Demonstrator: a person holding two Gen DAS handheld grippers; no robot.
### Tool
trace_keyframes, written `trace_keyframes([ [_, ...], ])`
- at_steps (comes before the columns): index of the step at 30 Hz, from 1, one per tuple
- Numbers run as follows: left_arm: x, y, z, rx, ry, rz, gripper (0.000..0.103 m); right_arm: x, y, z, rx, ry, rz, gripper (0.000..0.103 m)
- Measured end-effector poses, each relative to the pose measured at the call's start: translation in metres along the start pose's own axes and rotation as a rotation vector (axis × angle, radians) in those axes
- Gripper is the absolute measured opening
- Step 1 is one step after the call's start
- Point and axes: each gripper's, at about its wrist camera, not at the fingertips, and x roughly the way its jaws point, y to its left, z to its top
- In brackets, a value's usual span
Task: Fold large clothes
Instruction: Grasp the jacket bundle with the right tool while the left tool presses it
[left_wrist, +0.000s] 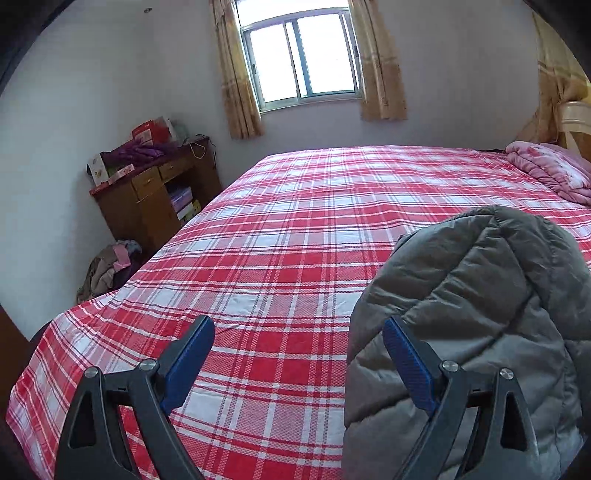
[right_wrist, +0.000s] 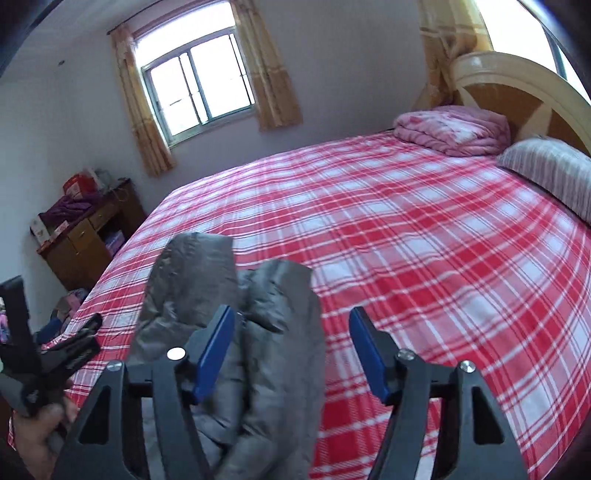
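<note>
A grey quilted puffer jacket (left_wrist: 472, 314) lies bunched on the near part of a bed with a red and white plaid sheet (left_wrist: 280, 236). In the left wrist view it is at the right. My left gripper (left_wrist: 297, 334) is open and empty, its right finger beside the jacket's edge. In the right wrist view the jacket (right_wrist: 236, 332) lies at the lower left. My right gripper (right_wrist: 291, 325) is open and empty, its left finger over the jacket. The left gripper (right_wrist: 79, 339) shows at the far left, held by a hand.
A folded pink quilt (right_wrist: 454, 129) and a striped pillow (right_wrist: 550, 173) lie at the headboard (right_wrist: 517, 85). A wooden cabinet (left_wrist: 155, 195) with clutter stands by the far wall under the window (left_wrist: 299, 59). Clothes (left_wrist: 110, 266) are piled on the floor beside the bed.
</note>
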Motion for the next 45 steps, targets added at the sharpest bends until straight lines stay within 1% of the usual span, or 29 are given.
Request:
trace_keyframes([
  [2,0.007,-0.015,0.001,0.025,-0.003,0.020,0.093,0.016,0.031,0.014,-0.066,0.023,-0.012,0.053],
  [4,0.011,-0.030,0.000,0.050,-0.006,0.013,0.093,0.039,0.050,0.020,-0.065,0.077,-0.015,0.051],
  [5,0.013,-0.039,-0.001,0.065,-0.005,0.006,0.093,0.048,0.054,0.019,-0.064,0.100,-0.018,0.049],
  [7,0.016,-0.054,-0.006,0.085,0.005,-0.011,0.093,0.069,0.064,0.011,-0.102,0.133,-0.073,0.047],
  [9,0.015,-0.061,-0.008,0.093,0.004,-0.030,0.093,0.079,0.058,-0.002,-0.133,0.151,-0.133,0.046],
  [11,0.017,-0.067,-0.011,0.091,0.008,-0.064,0.093,0.086,0.042,-0.018,-0.140,0.172,-0.176,0.046],
  [13,0.019,-0.074,-0.015,0.091,0.013,-0.088,0.093,0.091,0.021,-0.034,-0.117,0.187,-0.185,0.046],
  [16,0.017,-0.094,-0.022,0.145,-0.002,-0.084,0.093,0.094,-0.002,-0.049,-0.082,0.195,-0.196,0.046],
  [18,0.017,-0.107,-0.026,0.184,-0.003,-0.085,0.093,0.096,-0.009,-0.056,-0.062,0.191,-0.198,0.046],
  [22,0.026,-0.114,-0.031,0.187,0.010,-0.098,0.093,0.100,-0.019,-0.067,-0.026,0.181,-0.198,0.046],
  [28,0.036,-0.116,-0.037,0.175,0.026,-0.105,0.093,0.108,-0.022,-0.075,-0.012,0.182,-0.196,0.046],
  [40,0.043,-0.122,-0.039,0.189,0.050,-0.111,0.093,0.119,-0.020,-0.087,-0.014,0.194,-0.195,0.046],
  [43,0.039,-0.118,-0.031,0.210,0.080,-0.126,0.093,0.123,-0.020,-0.084,-0.027,0.228,-0.187,0.047],
  [45,0.030,-0.108,-0.019,0.188,0.061,-0.135,0.093,0.119,-0.024,-0.073,-0.020,0.286,-0.170,0.051],
])
